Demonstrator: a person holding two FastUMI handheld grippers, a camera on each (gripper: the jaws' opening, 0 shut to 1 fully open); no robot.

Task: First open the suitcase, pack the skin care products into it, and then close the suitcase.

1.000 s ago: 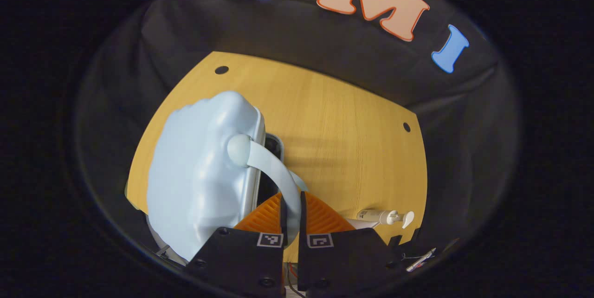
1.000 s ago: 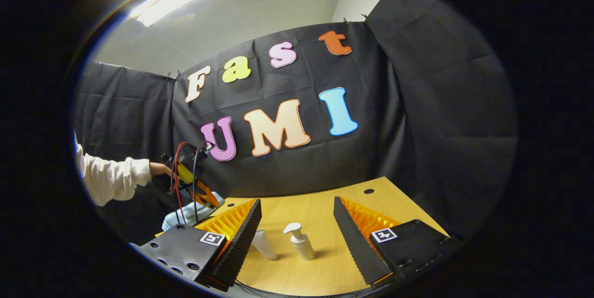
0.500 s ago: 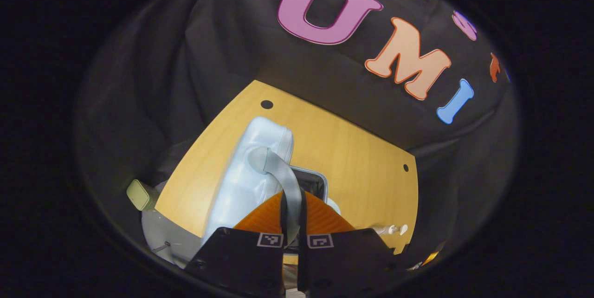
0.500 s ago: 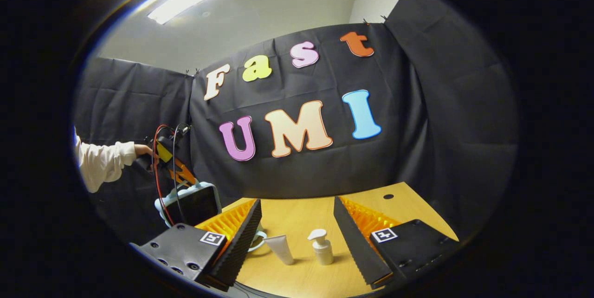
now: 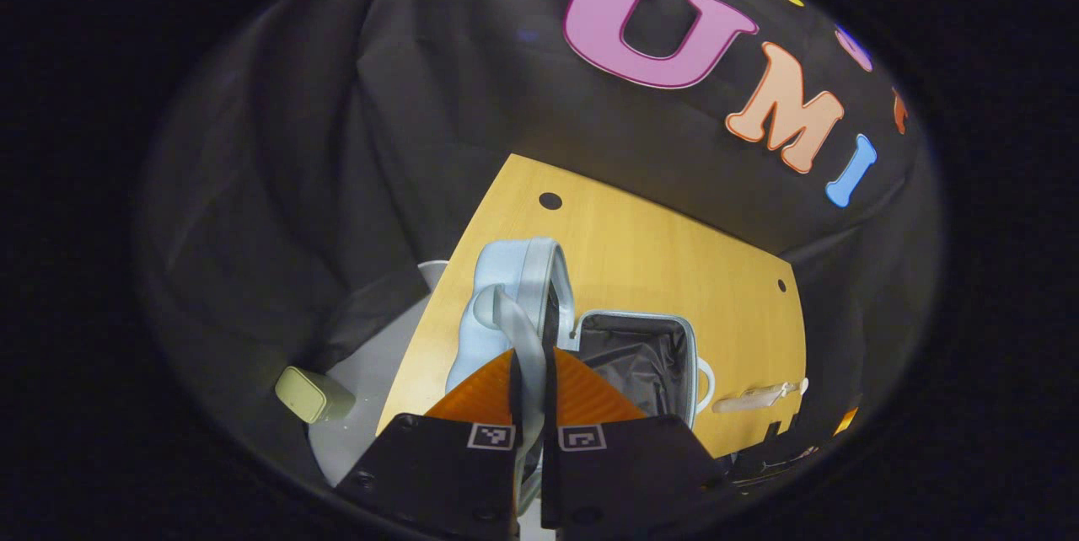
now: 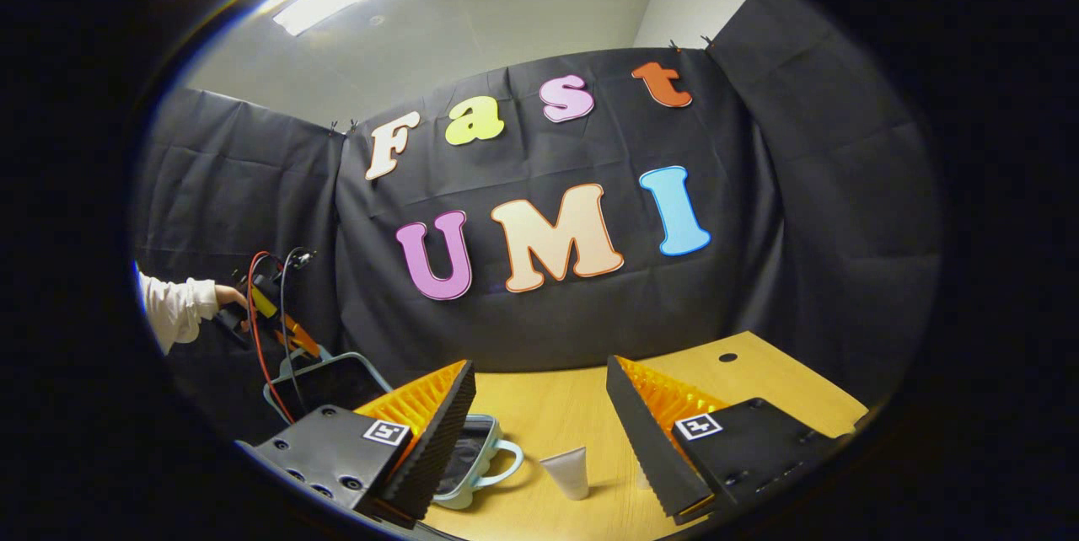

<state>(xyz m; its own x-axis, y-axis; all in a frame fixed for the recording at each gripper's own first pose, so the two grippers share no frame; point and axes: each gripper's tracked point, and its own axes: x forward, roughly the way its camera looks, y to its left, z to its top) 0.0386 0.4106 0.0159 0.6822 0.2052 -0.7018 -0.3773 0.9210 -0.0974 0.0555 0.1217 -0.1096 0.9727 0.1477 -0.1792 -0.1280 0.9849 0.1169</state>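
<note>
Lid up on the strap — slip risk

Left gripper (image 5: 529,406) fingers pinched on the suitcase lid (image 5: 516,305) handle strap (image 5: 524,347), lid upright at 12 o'clock over the open lined base (image 5: 636,351) on the bench (image 5: 666,263). If the strap slides out, the lid likely drops shut. Right gripper (image 6: 539,419) fingers spread, empty; tube (image 6: 566,472) between them — bottle partly hidden behind its right finger.
</note>
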